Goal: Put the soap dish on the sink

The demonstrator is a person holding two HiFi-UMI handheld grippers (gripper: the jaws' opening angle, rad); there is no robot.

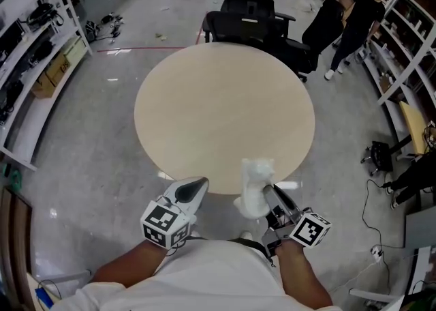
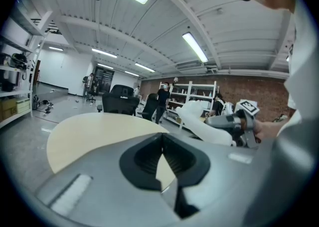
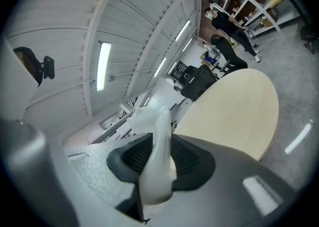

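Observation:
My right gripper (image 1: 267,195) is shut on a white soap dish (image 1: 255,185), which stands on edge over the near rim of a round beige table (image 1: 218,112). In the right gripper view the soap dish (image 3: 157,151) is pinched between the dark pads of the right gripper (image 3: 157,144), with the table (image 3: 234,106) beyond. My left gripper (image 1: 199,185) hangs just off the table's near edge, shut with nothing in it. In the left gripper view the left gripper (image 2: 162,144) has its pads meeting at the tips; the soap dish (image 2: 202,124) shows to the right. No sink is in view.
Black office chairs (image 1: 248,16) crowd the table's far side. Shelving racks line the left wall (image 1: 34,50) and the right wall (image 1: 402,43). A person (image 1: 354,23) stands by the right shelves. Cables and gear (image 1: 381,156) lie on the grey floor at right.

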